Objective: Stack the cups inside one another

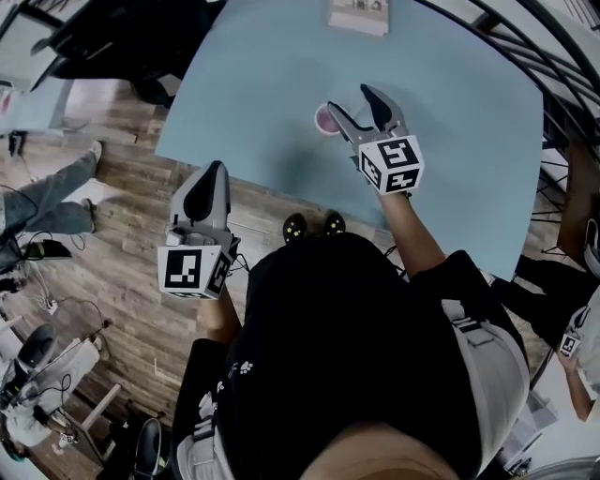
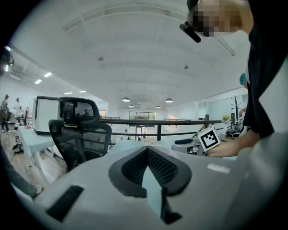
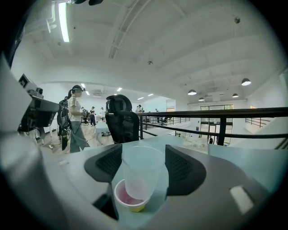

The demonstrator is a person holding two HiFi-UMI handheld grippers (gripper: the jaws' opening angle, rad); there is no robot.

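My left gripper (image 1: 214,171) hangs off the near edge of the table (image 1: 450,141), over the wooden floor (image 1: 122,281). In the left gripper view its jaws (image 2: 146,150) meet at the tips with nothing between them. Only a sliver of the table shows through the gap behind the tips.

My right gripper (image 1: 349,98) reaches out over the table. In the right gripper view its jaws (image 3: 143,152) stand wide, one on each side of the clear cup (image 3: 143,170). The pads seem to touch the cup just below its rim, though the wide lens makes that contact hard to judge. The clear cup tilts a little. Its base sits down inside the pink cup (image 3: 123,197), which stands on the table right below the jaws. From the head view the pink cup (image 1: 324,119) shows just beside the gripper's left finger, and the clear cup is too faint to pick out there.

Farther along the table, at its far edge, lies a box (image 1: 358,16), well apart from the cups.

Beyond the table a black chair (image 3: 121,123) stands in front of a dark railing (image 3: 216,116). The same chair (image 2: 78,134) shows in the left gripper view, with my right gripper's marker cube (image 2: 209,138) off to the right.
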